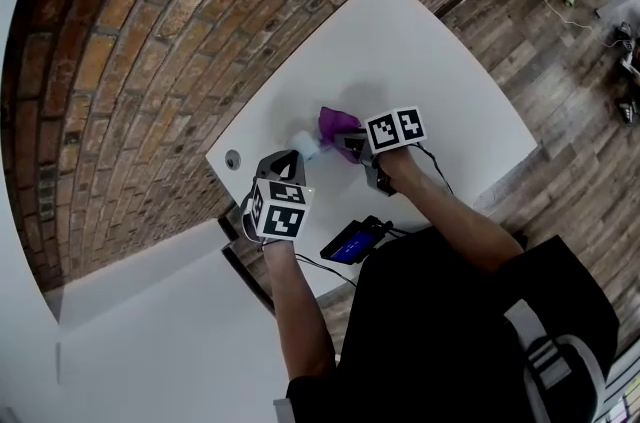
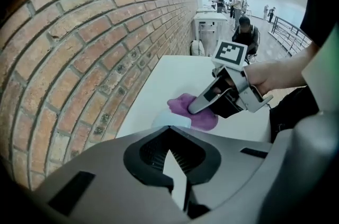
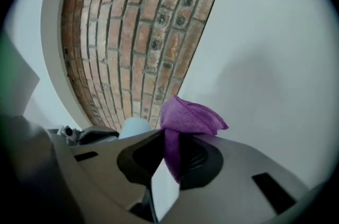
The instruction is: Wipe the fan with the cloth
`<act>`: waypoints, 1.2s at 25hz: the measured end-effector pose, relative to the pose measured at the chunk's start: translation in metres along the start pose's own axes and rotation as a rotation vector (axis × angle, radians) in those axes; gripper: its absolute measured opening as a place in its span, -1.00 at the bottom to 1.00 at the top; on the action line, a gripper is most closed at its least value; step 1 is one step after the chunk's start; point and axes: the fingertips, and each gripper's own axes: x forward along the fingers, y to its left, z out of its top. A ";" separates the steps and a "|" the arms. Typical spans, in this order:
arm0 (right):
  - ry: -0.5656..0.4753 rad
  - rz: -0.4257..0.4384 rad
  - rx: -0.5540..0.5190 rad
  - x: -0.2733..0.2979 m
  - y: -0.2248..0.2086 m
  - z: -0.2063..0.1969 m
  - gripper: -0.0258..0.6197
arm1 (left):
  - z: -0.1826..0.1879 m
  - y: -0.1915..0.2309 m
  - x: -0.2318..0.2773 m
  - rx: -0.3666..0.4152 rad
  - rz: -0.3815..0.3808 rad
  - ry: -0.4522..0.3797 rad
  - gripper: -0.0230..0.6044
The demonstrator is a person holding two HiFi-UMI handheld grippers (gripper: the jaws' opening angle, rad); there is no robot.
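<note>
Head view: a smooth white table (image 1: 450, 111) stands by a rough brick wall (image 1: 150, 31). The small, round, pale blue fan (image 1: 305, 144) sits on the table. The soft purple cloth (image 1: 337, 121) lies bunched up right against it. The left gripper (image 1: 287, 166) points down at the fan, and the right gripper (image 1: 350, 147) is at the cloth. Only this view shows a flat dark gadget (image 1: 352, 241) with a blue screen.

Left gripper view: the left gripper's jaws are shut tight together. The fan (image 2: 170, 119) peeks out just past them. I cannot tell if they pinch it. Only this view shows people (image 2: 244, 29) far off in a hall.

Right gripper view: the right gripper's jaws are closed on a fold of the fuzzy cloth (image 3: 190, 117), which puffs out above them. The fan's (image 3: 135, 126) round top sits just to the left.
</note>
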 end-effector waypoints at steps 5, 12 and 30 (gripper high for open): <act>-0.024 0.211 0.106 -0.001 0.056 0.014 -0.73 | 0.000 0.001 0.000 -0.002 0.002 -0.004 -0.95; 0.021 0.127 0.122 0.028 0.020 0.004 -0.73 | 0.001 0.001 0.000 0.002 -0.001 -0.005 -0.95; -0.001 0.041 0.105 0.030 0.007 0.005 -0.73 | 0.001 -0.001 0.000 -0.029 -0.001 -0.031 -0.95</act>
